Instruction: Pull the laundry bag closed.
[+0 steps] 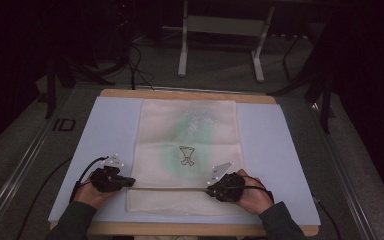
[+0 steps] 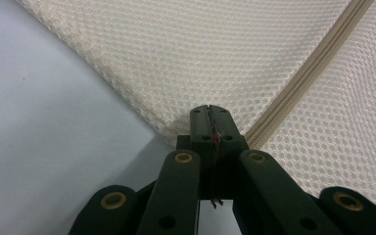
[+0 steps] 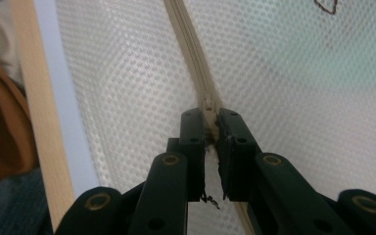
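A cream mesh laundry bag (image 1: 187, 135) lies flat on the pale mat (image 1: 105, 130), with a green-printed cloth (image 1: 190, 142) showing through it. A zipper (image 1: 170, 188) runs across its near end. My left gripper (image 1: 130, 182) is at the zipper's left end, on the bag's left edge. In the left gripper view its jaws (image 2: 209, 117) are pressed together on the edge of the mesh (image 2: 200, 49) beside the zipper (image 2: 313, 63). My right gripper (image 1: 210, 189) is at the right part of the zipper. In its own view the right gripper (image 3: 210, 122) is shut on the zipper pull (image 3: 209, 105).
The mat covers a wooden table whose edge (image 1: 180, 94) shows at the back and front (image 3: 34, 98). A white frame's legs (image 1: 182, 50) and loose cables (image 1: 135, 65) are on the floor beyond. Bare mat (image 2: 44, 122) lies on both sides of the bag.
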Available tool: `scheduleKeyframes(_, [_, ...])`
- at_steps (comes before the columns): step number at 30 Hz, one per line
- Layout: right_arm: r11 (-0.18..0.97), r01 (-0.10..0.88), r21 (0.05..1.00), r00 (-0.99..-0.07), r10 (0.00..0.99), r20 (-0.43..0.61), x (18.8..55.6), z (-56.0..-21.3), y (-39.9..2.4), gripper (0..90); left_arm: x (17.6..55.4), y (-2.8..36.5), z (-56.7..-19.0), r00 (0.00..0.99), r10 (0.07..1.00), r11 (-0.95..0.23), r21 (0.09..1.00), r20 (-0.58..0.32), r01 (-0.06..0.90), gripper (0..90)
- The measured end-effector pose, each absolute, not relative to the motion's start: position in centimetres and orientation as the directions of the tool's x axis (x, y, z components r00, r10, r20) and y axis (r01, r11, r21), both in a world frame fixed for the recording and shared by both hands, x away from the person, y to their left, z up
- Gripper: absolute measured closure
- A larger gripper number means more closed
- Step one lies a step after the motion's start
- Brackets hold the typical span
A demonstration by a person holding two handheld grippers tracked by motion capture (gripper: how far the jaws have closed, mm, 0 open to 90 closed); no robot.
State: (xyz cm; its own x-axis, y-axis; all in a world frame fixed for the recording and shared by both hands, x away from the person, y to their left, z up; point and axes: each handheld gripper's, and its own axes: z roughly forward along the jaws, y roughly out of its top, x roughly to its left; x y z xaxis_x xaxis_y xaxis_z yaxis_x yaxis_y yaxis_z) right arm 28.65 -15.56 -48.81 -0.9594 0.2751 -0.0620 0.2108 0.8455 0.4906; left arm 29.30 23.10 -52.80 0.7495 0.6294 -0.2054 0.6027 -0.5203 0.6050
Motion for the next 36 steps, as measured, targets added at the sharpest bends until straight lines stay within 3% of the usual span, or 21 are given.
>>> scheduleKeyframes(36, [0.832,0.253,0.493,-0.947,0.317,-0.050,28.7,-48.6,-17.8,81.9,29.3,23.1,-52.8,0.748,0.631,-0.519,0.605,-0.204,0.603,90.0])
